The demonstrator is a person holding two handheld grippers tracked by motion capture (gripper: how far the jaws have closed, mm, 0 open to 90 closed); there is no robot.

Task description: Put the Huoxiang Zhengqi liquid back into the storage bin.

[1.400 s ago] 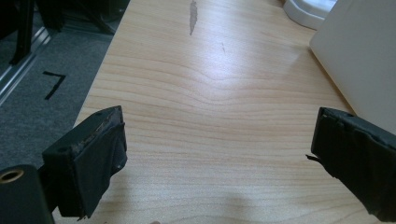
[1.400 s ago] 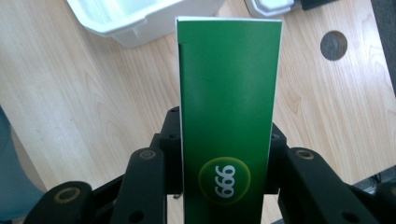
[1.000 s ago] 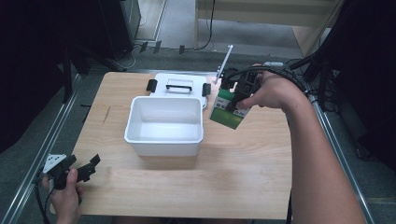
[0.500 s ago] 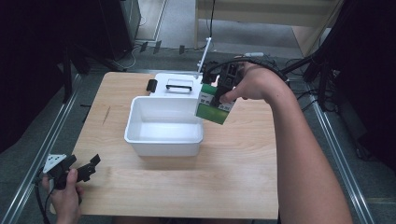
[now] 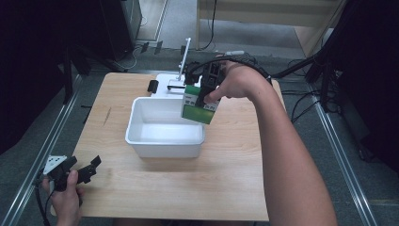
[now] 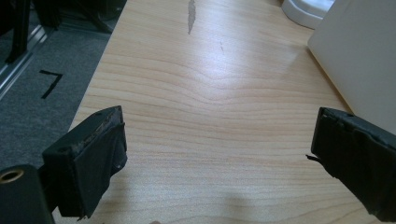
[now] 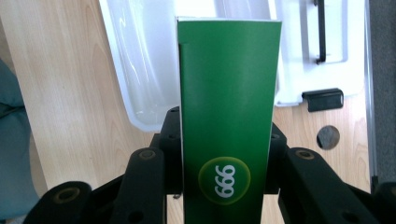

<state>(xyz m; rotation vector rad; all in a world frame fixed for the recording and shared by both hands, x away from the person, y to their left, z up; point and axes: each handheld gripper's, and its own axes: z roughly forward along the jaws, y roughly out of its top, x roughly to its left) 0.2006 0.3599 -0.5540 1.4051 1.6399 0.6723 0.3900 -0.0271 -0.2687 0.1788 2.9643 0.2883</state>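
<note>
Table (image 5: 226, 188): bears everything else.
Tub (image 5: 164, 141): on the table, near its middle, towards the far side.
Lid (image 5: 170, 84): flat on the table, directly behind the tub, touching or just beside its far wall.
Box (image 5: 199, 104): between the jaws of the right gripper (image 5: 202, 96), above the tub's far right corner, off the table.
Left gripper (image 5: 82, 170): at the table's near left corner, left of and nearer than the tub, well apart from the box.
</note>
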